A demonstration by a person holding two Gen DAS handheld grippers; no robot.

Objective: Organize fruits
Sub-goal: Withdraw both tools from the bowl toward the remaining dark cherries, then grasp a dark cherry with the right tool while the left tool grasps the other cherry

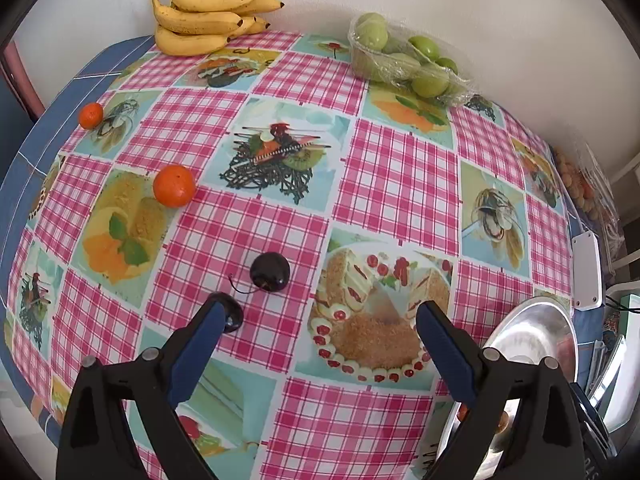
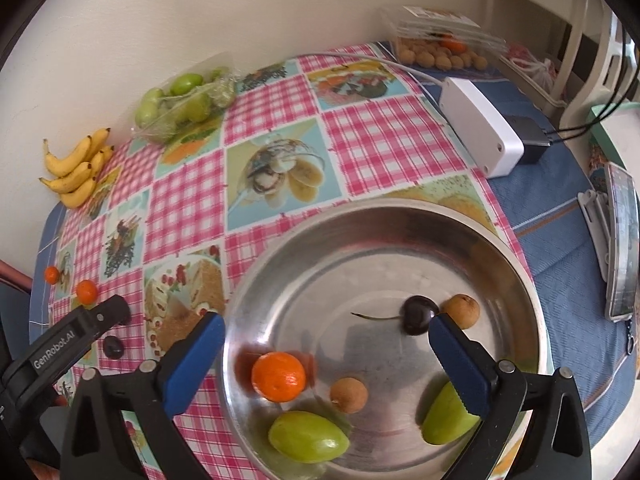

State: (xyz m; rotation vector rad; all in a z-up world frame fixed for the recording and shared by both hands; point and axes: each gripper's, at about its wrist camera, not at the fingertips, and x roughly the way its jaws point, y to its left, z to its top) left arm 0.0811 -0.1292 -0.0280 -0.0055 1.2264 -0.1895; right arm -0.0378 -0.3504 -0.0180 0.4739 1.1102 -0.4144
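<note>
Steel bowl (image 2: 400,240) is set on the desk (image 2: 272,120), at its right side. Inside are seen: one mandarin (image 2: 279,376), a dark cherry w/ stem (image 2: 418,314), two brown round fruits (image 2: 348,395) (image 2: 461,311) and two green fruits (image 2: 308,441) (image 2: 446,416).

Right tongs (image 2: 326,340) are held over the bowl, jaws spread wide, nothing between the pads; the cherry is just beside the right pad, contact can't be told.

Left tongs (image 1: 320,320) are likewise wide apart and empty, over the checked cloth. A loose cherry (image 1: 270,271) lies on the desk just ahead of them; a 2nd dark fruit (image 1: 232,316) is partly hidden behind the left pad. Two mandarins (image 1: 174,185) (image 1: 91,115) are left on the desk further out.

At the wall: banana bunch (image 1: 200,16), loose on the desk; clear plastic tray (image 1: 400,56) w/ film, filled w/ green fruits. At the far right corner a clear punnet (image 2: 440,44) holds small brown fruits. White box (image 2: 480,128) lies beside the bowl.
</note>
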